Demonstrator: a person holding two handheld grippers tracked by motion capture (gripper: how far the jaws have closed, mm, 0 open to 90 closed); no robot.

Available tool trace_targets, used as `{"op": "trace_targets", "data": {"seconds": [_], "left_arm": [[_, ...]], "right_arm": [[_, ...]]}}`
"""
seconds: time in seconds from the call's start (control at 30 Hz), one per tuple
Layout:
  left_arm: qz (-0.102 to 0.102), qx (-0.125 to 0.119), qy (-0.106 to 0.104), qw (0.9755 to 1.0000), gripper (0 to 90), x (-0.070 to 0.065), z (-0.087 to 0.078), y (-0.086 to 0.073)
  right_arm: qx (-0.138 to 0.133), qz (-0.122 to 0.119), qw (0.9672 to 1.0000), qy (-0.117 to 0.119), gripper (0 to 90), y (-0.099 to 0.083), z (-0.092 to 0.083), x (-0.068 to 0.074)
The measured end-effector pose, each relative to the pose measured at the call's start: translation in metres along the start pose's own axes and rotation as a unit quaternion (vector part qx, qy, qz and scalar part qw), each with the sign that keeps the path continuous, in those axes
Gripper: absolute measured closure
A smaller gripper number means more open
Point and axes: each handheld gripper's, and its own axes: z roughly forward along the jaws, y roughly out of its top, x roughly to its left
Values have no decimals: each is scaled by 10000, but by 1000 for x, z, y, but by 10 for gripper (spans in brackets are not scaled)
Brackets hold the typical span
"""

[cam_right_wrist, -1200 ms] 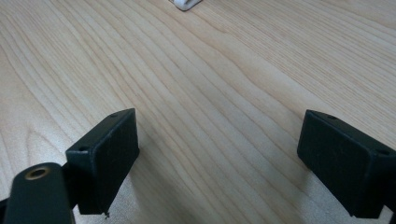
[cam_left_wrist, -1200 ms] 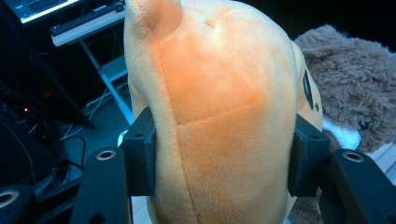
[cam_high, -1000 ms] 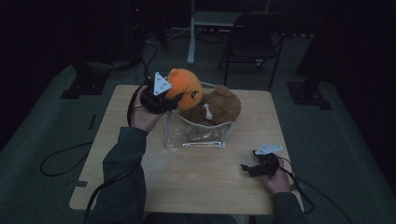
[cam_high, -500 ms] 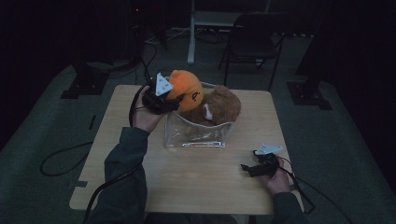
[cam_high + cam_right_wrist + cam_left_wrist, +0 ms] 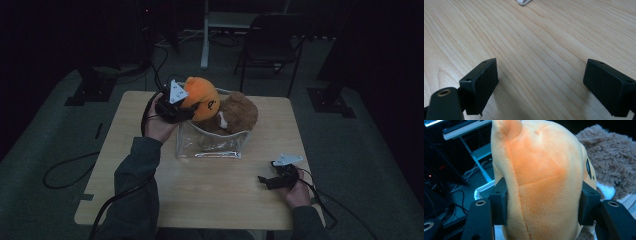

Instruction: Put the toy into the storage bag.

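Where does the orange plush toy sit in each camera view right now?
High view: orange plush toy upper centre, above the clear bin, clamped by the left gripper.
Left gripper view: centre, between both pads.
Right gripper view: not in it.
Shared landmark: brown plush toy beside it.

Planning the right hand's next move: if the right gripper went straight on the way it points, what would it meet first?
Probably bare table: the open right gripper aims low along the wood. Beyond lies a small white thing, perhaps the clear bag's edge; depth is unclear.
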Motion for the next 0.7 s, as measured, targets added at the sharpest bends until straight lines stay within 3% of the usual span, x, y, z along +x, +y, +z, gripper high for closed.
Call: {"op": "trace_targets", "data": {"seconds": [0.7], "left_arm": [[-3,192,-88,9998,406,-4,13,-9]], "right_arm": [[0,-1,10000,2,120,0,0,0]]}}
